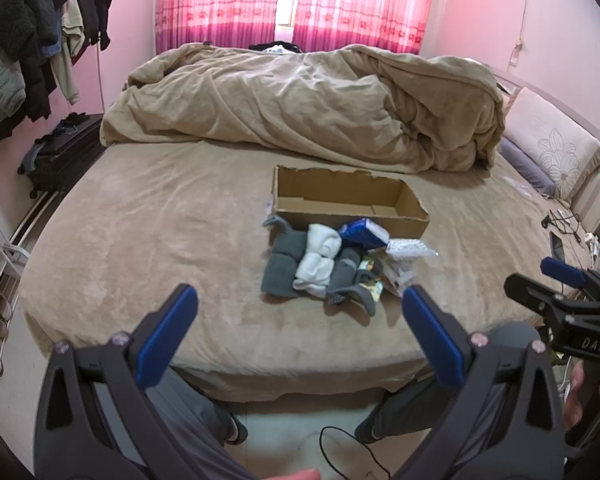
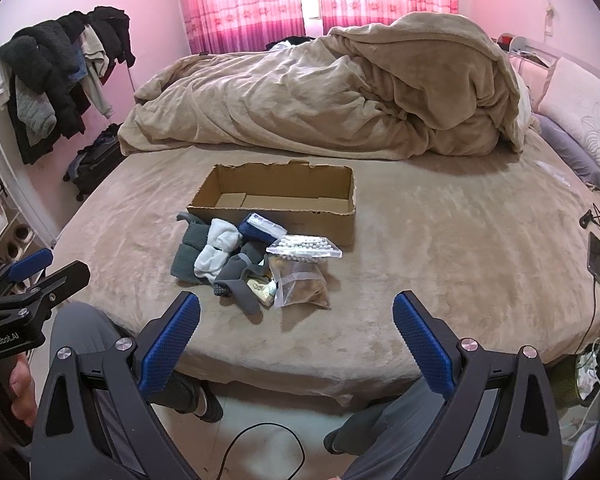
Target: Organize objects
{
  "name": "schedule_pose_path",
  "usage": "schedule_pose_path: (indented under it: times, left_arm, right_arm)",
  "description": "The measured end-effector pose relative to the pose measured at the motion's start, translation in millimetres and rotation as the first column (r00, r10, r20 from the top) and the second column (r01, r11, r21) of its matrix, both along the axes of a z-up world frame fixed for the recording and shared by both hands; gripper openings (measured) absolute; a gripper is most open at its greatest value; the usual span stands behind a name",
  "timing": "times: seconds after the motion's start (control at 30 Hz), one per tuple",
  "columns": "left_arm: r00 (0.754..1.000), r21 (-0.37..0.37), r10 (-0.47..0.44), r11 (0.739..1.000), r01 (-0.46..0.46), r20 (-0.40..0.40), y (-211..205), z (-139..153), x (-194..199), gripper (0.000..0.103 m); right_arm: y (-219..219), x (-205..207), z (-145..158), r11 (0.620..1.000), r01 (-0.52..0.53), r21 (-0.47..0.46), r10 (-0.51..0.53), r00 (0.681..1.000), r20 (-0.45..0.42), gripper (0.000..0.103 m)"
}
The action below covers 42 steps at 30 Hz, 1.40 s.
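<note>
An empty open cardboard box (image 1: 348, 204) (image 2: 276, 204) sits mid-bed. In front of it lies a small heap: grey socks (image 1: 280, 268) (image 2: 188, 252), white socks (image 1: 318, 260) (image 2: 218, 250), a blue packet (image 1: 364, 232) (image 2: 258, 226), a clear bag of white beads (image 1: 408, 248) (image 2: 304, 246) and a clear bag of brown bits (image 2: 300, 284). My left gripper (image 1: 300, 308) hangs open near the bed's front edge, short of the heap. My right gripper (image 2: 296, 316) is likewise open with nothing between its fingers, just short of the bags.
A rumpled tan duvet (image 1: 308, 104) covers the far half of the bed (image 1: 140, 240). Pillows (image 1: 552, 148) lie at right, with a phone (image 2: 596, 256) and cables near the right edge. Clothes (image 1: 32, 48) hang at left above a suitcase (image 1: 60, 156). A person's legs (image 2: 84, 332) stand at the bed's foot.
</note>
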State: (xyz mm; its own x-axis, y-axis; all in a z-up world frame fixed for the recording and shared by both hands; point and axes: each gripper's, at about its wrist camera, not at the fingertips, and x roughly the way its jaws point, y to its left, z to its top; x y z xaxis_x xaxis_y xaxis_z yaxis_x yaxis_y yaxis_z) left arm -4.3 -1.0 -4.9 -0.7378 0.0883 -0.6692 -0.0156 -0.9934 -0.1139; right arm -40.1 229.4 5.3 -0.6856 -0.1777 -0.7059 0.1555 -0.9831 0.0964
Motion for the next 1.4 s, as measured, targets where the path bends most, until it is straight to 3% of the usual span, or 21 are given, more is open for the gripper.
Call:
schedule_pose_path:
  times: [1.4]
  left_arm:
    - [1.0,0.015,-0.013,1.0,0.013,-0.003,-1.5,2.7,1.8,0.103]
  right_arm:
    - [-3.0,-1.7,-0.9,1.0,-0.001,0.003,0.001,1.0,0.004,0.099]
